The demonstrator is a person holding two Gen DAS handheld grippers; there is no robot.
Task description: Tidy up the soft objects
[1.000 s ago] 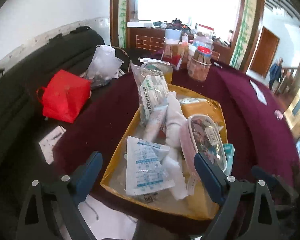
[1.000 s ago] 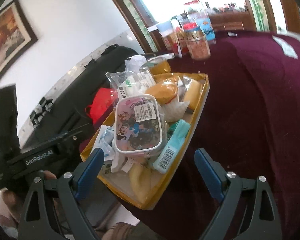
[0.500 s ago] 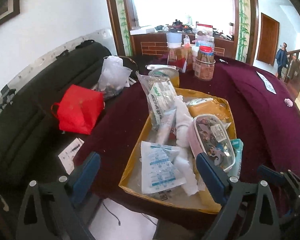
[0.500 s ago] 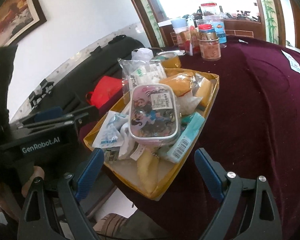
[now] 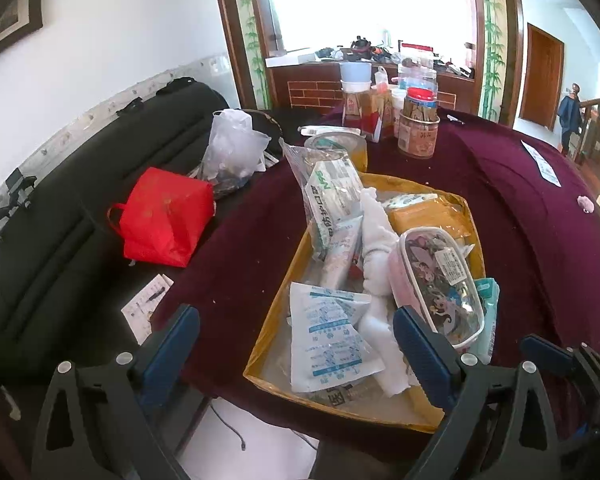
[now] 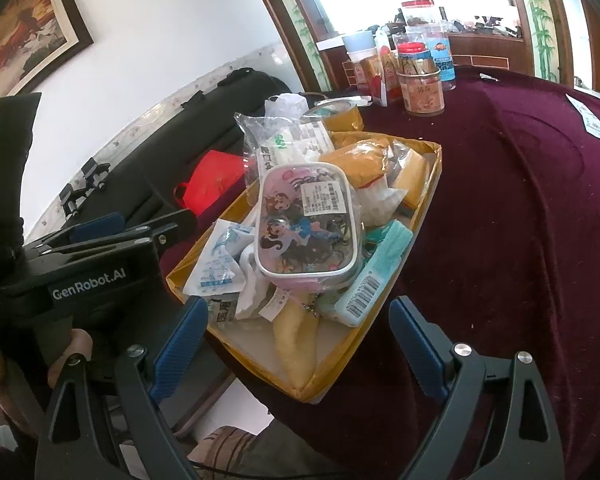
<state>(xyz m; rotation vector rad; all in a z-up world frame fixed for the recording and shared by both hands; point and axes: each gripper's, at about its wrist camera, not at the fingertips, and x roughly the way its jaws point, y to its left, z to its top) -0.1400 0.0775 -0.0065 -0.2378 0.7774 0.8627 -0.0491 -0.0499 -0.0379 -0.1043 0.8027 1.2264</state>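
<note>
A yellow tray (image 5: 274,312) sits at the near edge of a table under a maroon cloth (image 5: 520,208), and it is piled with soft packs. On top lies a clear pouch (image 5: 438,280) with cartoon figures and a white label, its pink side toward the middle of the tray; in the right wrist view the same pouch (image 6: 310,224) caps the heap. To its left a rolled white cloth (image 5: 376,232) runs from near to far, with a tube (image 5: 340,256) beside it and a flat blue-printed sachet (image 5: 326,340) at the near left corner. A bag of masks (image 5: 332,196) stands tilted at the far left of the tray, and an orange pack (image 5: 428,216) lies at the far right. A teal pack (image 6: 374,276) with a barcode rests against the tray's right rim, just beside the pouch. Beyond the tray, at the far side of the table, stand jars (image 5: 418,128) with packets inside, the nearest one with a red lid. Left of the table, a red bag (image 5: 166,216) and a clear plastic bag (image 5: 230,152) sit on a dark sofa (image 5: 60,220). The left gripper (image 5: 296,344) hangs over the tray's near edge, jaws spread wide and holding nothing. The right gripper (image 6: 298,334) hovers at the tray's near end, likewise wide apart and empty.
</note>
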